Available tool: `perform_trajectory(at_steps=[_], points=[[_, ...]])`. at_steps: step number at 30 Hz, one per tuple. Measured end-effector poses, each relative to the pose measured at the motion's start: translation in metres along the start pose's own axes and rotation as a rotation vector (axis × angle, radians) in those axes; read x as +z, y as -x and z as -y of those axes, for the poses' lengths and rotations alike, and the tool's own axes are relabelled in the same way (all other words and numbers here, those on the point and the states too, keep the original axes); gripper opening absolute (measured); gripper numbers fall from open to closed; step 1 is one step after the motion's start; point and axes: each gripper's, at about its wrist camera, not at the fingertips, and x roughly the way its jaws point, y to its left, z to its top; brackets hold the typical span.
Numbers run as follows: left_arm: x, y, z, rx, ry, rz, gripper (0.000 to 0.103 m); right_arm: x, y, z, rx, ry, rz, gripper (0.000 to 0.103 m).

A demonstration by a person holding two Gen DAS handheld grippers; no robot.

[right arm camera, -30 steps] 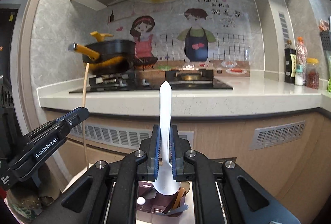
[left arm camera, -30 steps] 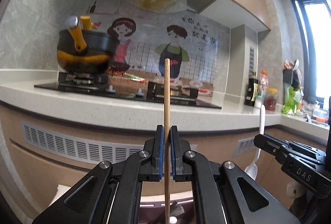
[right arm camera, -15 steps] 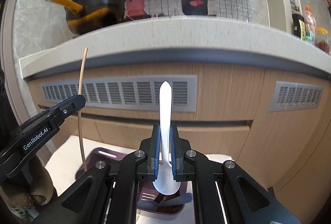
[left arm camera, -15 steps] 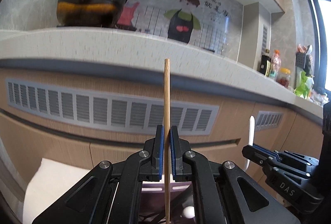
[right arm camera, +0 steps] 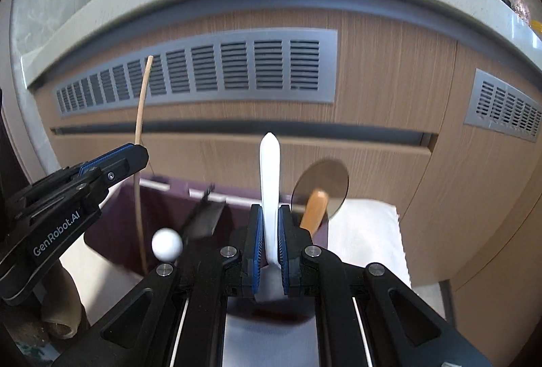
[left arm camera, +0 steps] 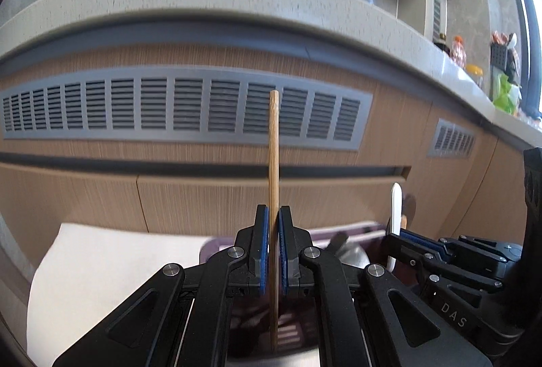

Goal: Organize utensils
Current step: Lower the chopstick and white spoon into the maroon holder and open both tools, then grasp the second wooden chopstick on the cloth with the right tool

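Cabinet front (left arm camera: 203, 190) with its grey vents now fills both views, where a second ago the stove top and wall stood level with the cameras: both claws have come down toward the purple utensil bin (right arm camera: 142, 207), which sits on a white cloth (left arm camera: 111, 265). Judgement: the lowering phase is nearly done, and both pieces are about to be seated in the bin.

Contents already in the bin: a wooden-handled ladle (right arm camera: 320, 194) standing at the right, a black-handled tool (right arm camera: 203, 221) and a white ball-ended piece (right arm camera: 166, 244) toward the left.

Left claw (left arm camera: 273, 251): clenched on a wooden chopstick (left arm camera: 273, 163), held upright, its lower end reaching down inside the bin's mouth; whether it touches the bottom cannot be told.

Right claw (right arm camera: 270, 248): clenched on a white spoon (right arm camera: 269, 184), handle up, bowl below the pads and hidden by the claw body, over the bin's near edge.

Blue pads bear directly on each shaft; no gap is visible.
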Motion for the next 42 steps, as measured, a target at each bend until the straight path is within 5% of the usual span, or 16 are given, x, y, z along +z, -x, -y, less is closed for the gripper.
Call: perform_trajectory(at_steps=[3, 8, 10, 13, 23, 32, 35, 37, 42], points=[[-0.005, 0.0, 0.0, 0.008, 0.005, -0.04, 0.008, -0.005, 0.0, -0.002, -0.005, 0.009, -0.036, 0.011], [-0.005, 0.013, -0.004, 0.023, 0.023, -0.064, 0.018, -0.007, 0.02, -0.005, -0.04, 0.022, -0.023, 0.029], [-0.004, 0.022, -0.004, 0.027, 0.023, -0.064, 0.029, -0.005, 0.036, -0.006, -0.064, 0.025, 0.006, 0.054], [-0.002, 0.04, -0.003, 0.035, 0.017, -0.061, 0.043, -0.006, 0.061, -0.009, -0.113, 0.028, 0.066, 0.078], [-0.019, 0.106, -0.034, 0.097, 0.02, -0.112, 0.073, -0.037, 0.09, -0.045, -0.164, 0.143, 0.029, 0.1], [-0.078, 0.146, -0.077, 0.166, 0.06, -0.252, 0.081, -0.097, 0.062, -0.083, -0.076, 0.201, -0.177, 0.099], [-0.098, 0.151, -0.085, 0.175, 0.084, -0.297, 0.083, -0.109, 0.05, -0.094, -0.042, 0.191, -0.248, 0.076], [-0.106, 0.151, -0.088, 0.176, 0.097, -0.32, 0.083, -0.114, 0.039, -0.095, -0.011, 0.152, -0.309, 0.047], [-0.12, 0.156, -0.094, 0.162, 0.118, -0.342, 0.083, -0.122, 0.02, -0.087, 0.013, 0.022, -0.401, 0.028]])
